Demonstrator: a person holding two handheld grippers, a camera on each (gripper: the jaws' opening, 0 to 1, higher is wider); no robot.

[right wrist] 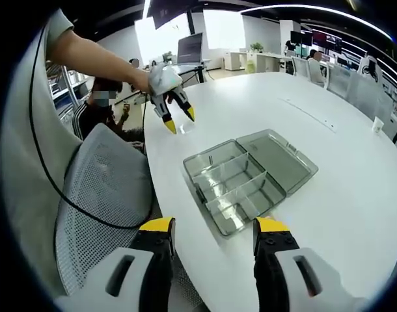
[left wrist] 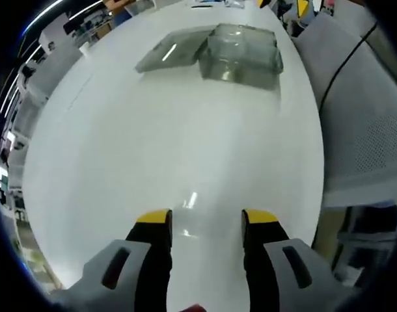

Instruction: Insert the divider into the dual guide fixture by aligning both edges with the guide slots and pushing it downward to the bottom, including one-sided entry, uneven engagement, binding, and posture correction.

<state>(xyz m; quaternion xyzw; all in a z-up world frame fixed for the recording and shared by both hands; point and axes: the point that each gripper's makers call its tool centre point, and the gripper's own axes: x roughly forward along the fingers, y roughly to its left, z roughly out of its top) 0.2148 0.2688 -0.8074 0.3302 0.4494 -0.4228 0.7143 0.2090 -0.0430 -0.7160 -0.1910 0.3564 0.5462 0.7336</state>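
Looking along the left hand-held gripper (left wrist: 205, 224), the left gripper view shows its yellow-tipped jaws spread with nothing between them, hanging over bare white tabletop (left wrist: 185, 149). At the upper middle of the frame lies the clear plastic fixture box (left wrist: 241, 52) with its lid (left wrist: 172, 51) folded flat to the left. It is well apart from the jaws, so I judge this hand-held gripper is waiting back, leaving room. No writing can be read.

In the right gripper view, the right hand-held gripper (right wrist: 211, 227) sits at the bottom of the frame, jaws also spread and empty, pointed at the same box (right wrist: 234, 188) in the centre. Inside, clear dividers (right wrist: 224, 174) cross it into compartments; whether any is only partly seated I cannot tell. The box lies near the tabletop's edge, probably for easy reach. At upper left, the other hand-held gripper (right wrist: 177, 118) hangs jaws-down, parted, held by a hand (right wrist: 161, 79), beside a mesh chair (right wrist: 97, 195). No labels are legible.
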